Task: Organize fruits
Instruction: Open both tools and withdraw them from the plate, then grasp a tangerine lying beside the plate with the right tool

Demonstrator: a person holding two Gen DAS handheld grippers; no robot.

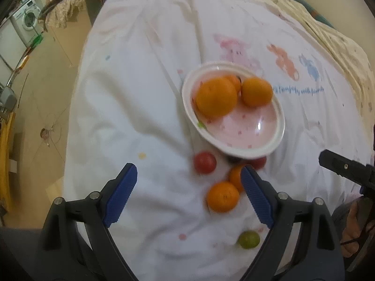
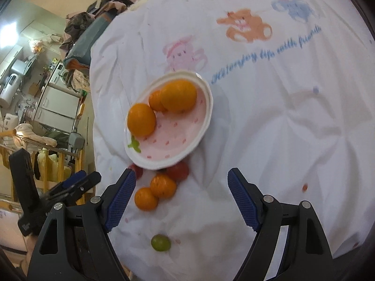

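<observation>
A pink-and-white bowl (image 1: 269,149) (image 2: 206,89) holds three oranges (image 1: 216,96) (image 2: 179,96) on a white printed cloth. In front of it lie two small oranges (image 1: 222,196) (image 2: 145,199), two red tomatoes (image 1: 204,162) (image 2: 179,172) and, nearest me, a green lime (image 1: 249,239) (image 2: 160,242). My left gripper (image 1: 188,194) hangs open over bare cloth to the left of the loose fruit, and its right finger covers part of one small orange. My right gripper (image 2: 181,197) is open too, nothing between its pads, with the loose oranges just inside its left finger.
The white cloth (image 1: 140,93) (image 2: 281,128) covers a bed-like surface whose left edge drops to a tan floor (image 1: 46,93). A washing machine (image 1: 25,21) and cluttered furniture (image 2: 46,93) stand far left. The other gripper shows at each view's edge (image 1: 346,168) (image 2: 70,185).
</observation>
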